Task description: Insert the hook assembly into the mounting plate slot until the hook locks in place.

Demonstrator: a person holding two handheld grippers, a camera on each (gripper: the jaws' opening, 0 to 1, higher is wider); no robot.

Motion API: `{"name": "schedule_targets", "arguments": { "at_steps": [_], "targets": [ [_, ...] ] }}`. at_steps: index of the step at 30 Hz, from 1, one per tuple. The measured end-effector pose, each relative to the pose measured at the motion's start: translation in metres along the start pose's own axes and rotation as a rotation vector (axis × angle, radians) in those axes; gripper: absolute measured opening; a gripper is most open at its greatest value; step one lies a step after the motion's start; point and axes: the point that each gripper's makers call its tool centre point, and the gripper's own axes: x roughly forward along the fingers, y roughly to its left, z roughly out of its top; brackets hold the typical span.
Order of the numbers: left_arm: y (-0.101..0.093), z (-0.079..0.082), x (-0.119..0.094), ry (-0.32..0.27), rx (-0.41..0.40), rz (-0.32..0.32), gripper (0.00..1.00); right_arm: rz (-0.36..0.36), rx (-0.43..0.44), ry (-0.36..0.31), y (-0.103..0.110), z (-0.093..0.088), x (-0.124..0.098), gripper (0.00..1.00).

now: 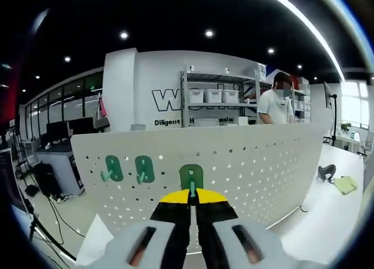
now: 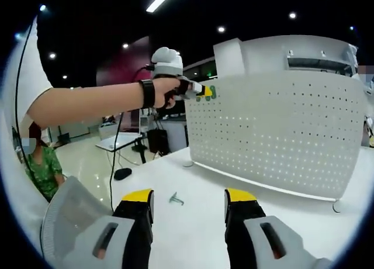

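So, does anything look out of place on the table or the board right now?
One small green hook lies loose on the white table, apart from the pegboard, in front of the open right tool. Two green hooks already sit on the board; the left tool holds a third against it.

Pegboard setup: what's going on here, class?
A person is hanging green hooks on a white pegboard. The left gripper is shut on a green hook, pressing it against the board beside two mounted hooks. The right gripper is open above the table, where a spare hook lies.
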Motion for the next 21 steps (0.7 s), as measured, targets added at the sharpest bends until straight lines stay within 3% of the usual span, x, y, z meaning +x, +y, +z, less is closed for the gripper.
{"name": "schedule_targets", "arguments": {
  "at_steps": [21],
  "targets": [
    [0.014, 0.009, 0.03, -0.003, 0.014, 0.023, 0.02, -0.024, 0.002, 0.043, -0.006, -0.011, -0.002, 0.47]
  ]
}}
